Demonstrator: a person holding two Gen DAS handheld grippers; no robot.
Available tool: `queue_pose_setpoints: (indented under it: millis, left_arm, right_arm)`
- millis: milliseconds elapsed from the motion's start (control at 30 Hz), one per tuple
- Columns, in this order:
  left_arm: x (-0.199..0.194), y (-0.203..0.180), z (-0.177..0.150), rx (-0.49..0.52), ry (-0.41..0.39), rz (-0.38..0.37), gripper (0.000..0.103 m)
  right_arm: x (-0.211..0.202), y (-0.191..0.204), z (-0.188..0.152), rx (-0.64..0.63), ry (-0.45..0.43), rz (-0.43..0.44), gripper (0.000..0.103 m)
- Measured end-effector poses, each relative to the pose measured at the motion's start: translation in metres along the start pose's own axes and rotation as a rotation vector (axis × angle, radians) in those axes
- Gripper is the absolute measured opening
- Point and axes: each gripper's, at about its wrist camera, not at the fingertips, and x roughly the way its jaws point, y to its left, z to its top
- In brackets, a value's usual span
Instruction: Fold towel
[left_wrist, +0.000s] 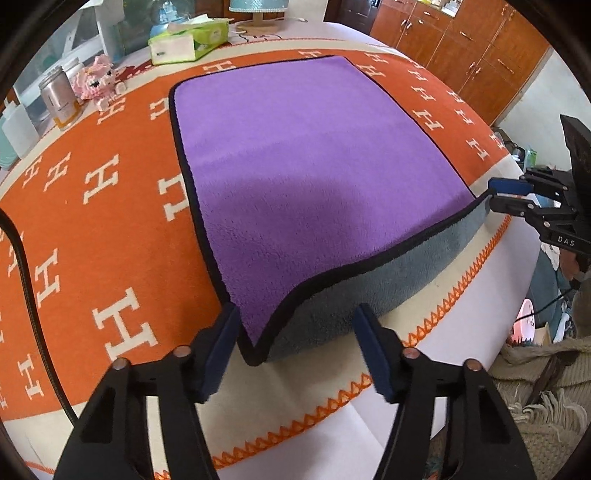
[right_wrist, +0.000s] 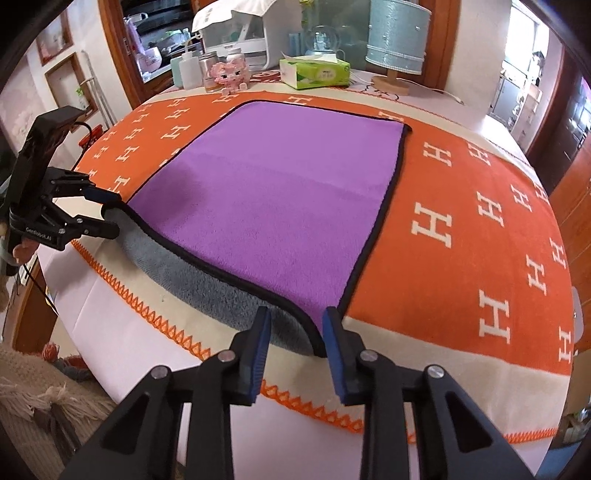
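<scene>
On the orange H-pattern blanket (right_wrist: 461, 229) that covers the table, I've got the purple towel (left_wrist: 314, 166) spread flat, grey backing showing only along the near edge where it's lifted off the surface. That edge is up because both tools are at its two near corners.

My left gripper (left_wrist: 295, 350) has its jaws set wide apart with the left corner sitting between the pads. From its own camera nothing is pinched; the pads stand clear of the cloth on both sides. In the right camera it's too far off to add much.

My right gripper (right_wrist: 295, 343) is narrower, its pads straddling the right corner with the black hem (right_wrist: 314, 332) running down between them. I honestly can't tell if it's actually clamped or just about to be. There's a sliver of gap on one side.

Tissue box (right_wrist: 314, 74), lamp (right_wrist: 397, 40) and the pink toy (right_wrist: 231, 75) sit along the far side, well clear of the towel, so my guess is there's room to carry the near edge over to the far one.
</scene>
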Motion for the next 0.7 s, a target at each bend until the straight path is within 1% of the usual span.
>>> queue_pose_setpoints:
  millis: [33,67,133,200,267,333,367,400,533,700]
  left_arm:
    - [0.001,0.0,0.0,0.001,0.003,-0.001,0.056]
    - [0.001,0.001,0.0,0.0,0.005,-0.003,0.055]
    - [0.002,0.002,0.0,-0.005,0.01,-0.012,0.046]
    - [0.003,0.002,-0.001,-0.005,0.012,-0.015,0.041]
    - [0.004,0.001,-0.002,-0.001,0.013,-0.002,0.036]
    - [0.004,0.0,-0.003,-0.002,0.014,0.013,0.022]
    - [0.005,-0.001,-0.002,-0.003,0.013,0.018,0.019]
    - [0.004,-0.001,-0.003,-0.005,0.008,0.026,0.013]
    - [0.0,-0.004,-0.004,-0.013,-0.01,0.052,0.008]
    - [-0.006,-0.007,-0.003,-0.025,-0.039,0.101,0.006]
  right_arm:
    - [0.001,0.0,0.0,-0.004,0.001,-0.001,0.028]
    - [0.001,0.001,0.001,-0.012,0.004,-0.001,0.023]
    - [0.003,0.004,0.001,-0.025,0.006,-0.012,0.02]
    - [0.002,0.005,0.001,-0.036,0.003,-0.023,0.015]
    - [0.002,0.005,-0.001,-0.039,0.002,-0.027,0.011]
    - [0.002,0.006,-0.002,-0.043,0.003,-0.035,0.009]
    - [0.002,0.007,-0.002,-0.045,0.003,-0.036,0.007]
    - [0.002,0.008,-0.003,-0.047,0.001,-0.038,0.006]
    - [0.001,0.01,-0.005,-0.042,-0.003,-0.048,0.005]
    - [-0.002,0.008,-0.001,-0.007,-0.025,-0.058,0.005]
